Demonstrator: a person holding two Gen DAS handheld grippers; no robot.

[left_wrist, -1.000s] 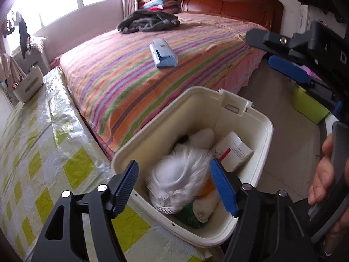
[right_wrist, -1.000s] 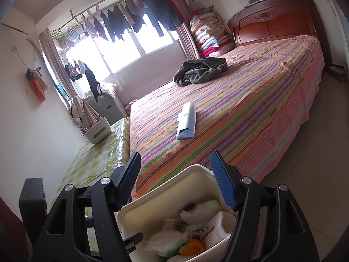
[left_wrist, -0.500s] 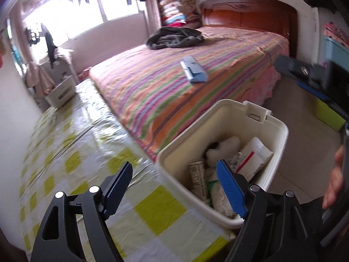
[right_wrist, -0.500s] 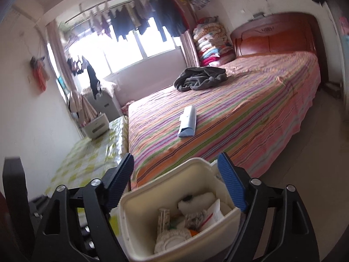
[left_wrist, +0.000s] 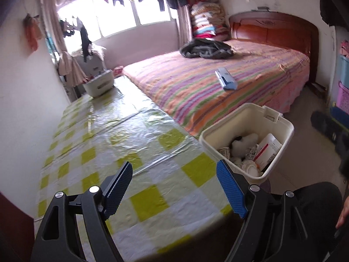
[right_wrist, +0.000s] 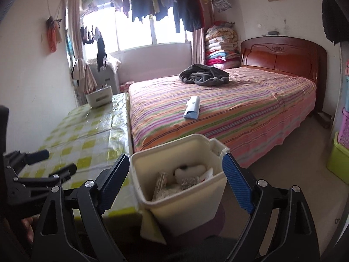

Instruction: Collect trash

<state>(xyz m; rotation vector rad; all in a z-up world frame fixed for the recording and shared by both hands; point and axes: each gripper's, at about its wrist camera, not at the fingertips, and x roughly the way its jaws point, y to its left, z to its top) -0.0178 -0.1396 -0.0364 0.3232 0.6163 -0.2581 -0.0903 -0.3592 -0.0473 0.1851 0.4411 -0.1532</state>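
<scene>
A cream trash bin (left_wrist: 281,122) stands on a purple stool beside the table's right corner, holding several pieces of paper, tissue and a white carton (left_wrist: 267,150). It also shows in the right wrist view (right_wrist: 174,147), low and centred. My left gripper (left_wrist: 174,187) is open and empty above the yellow-checked table (left_wrist: 113,144). My right gripper (right_wrist: 175,183) is open and empty, just short of the bin, its fingers either side of it. The left gripper also shows in the right wrist view (right_wrist: 59,163), at the left. A blue-white packet (left_wrist: 225,79) lies on the striped bed (left_wrist: 261,74).
A dark garment (left_wrist: 206,49) lies on the bed near the wooden headboard (left_wrist: 272,32). A white basket (left_wrist: 99,84) stands at the table's far end. Green and purple storage boxes (right_wrist: 340,152) stand along the right wall. Clothes hang at the window.
Both grippers have pulled back and up from the bin. The left view swung left over the table, so the bin now sits at its right. Both stay open.
</scene>
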